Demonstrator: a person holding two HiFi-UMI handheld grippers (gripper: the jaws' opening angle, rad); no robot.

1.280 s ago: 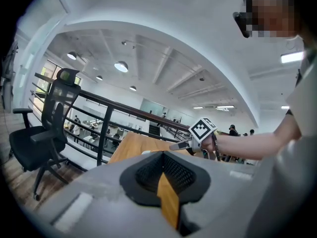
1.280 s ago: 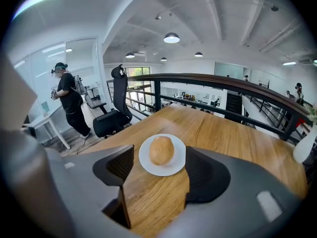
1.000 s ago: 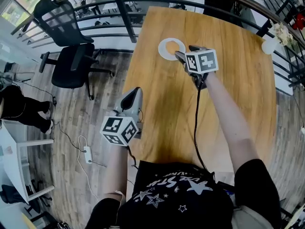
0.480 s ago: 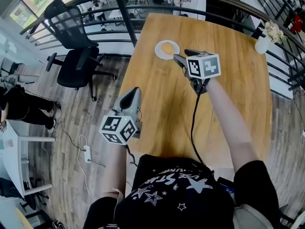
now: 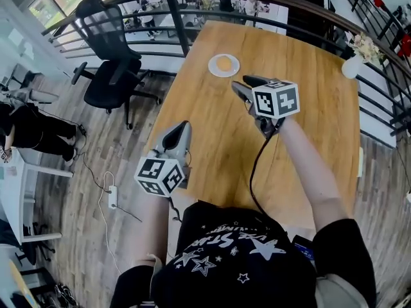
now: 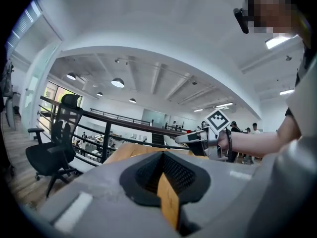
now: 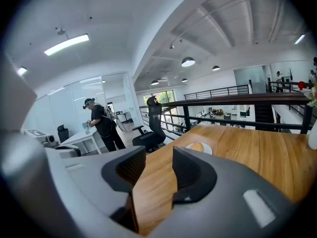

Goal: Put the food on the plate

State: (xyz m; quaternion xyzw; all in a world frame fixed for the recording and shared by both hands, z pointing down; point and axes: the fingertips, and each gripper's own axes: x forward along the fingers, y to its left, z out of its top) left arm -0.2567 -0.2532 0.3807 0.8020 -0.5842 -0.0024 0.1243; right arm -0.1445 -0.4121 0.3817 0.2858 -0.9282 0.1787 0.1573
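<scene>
— Two grippers: the right gripper point(image 7: 157, 158) stands half apart, its jaws just closing, nothing between; the left gripper point(image 6: 162, 157) is pressed together, empty.
— The food point(image 5: 224, 63)?
— Small, orange, kind unclear; on the plate point(image 5: 215, 71) at the far end of the table point(image 5: 308, 108); a chair point(image 5: 109, 69) stands left.

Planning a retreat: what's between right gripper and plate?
Only bare table before the plate, in head and right gripper views. The right gripper, jaws empty, has just been closing.
</scene>
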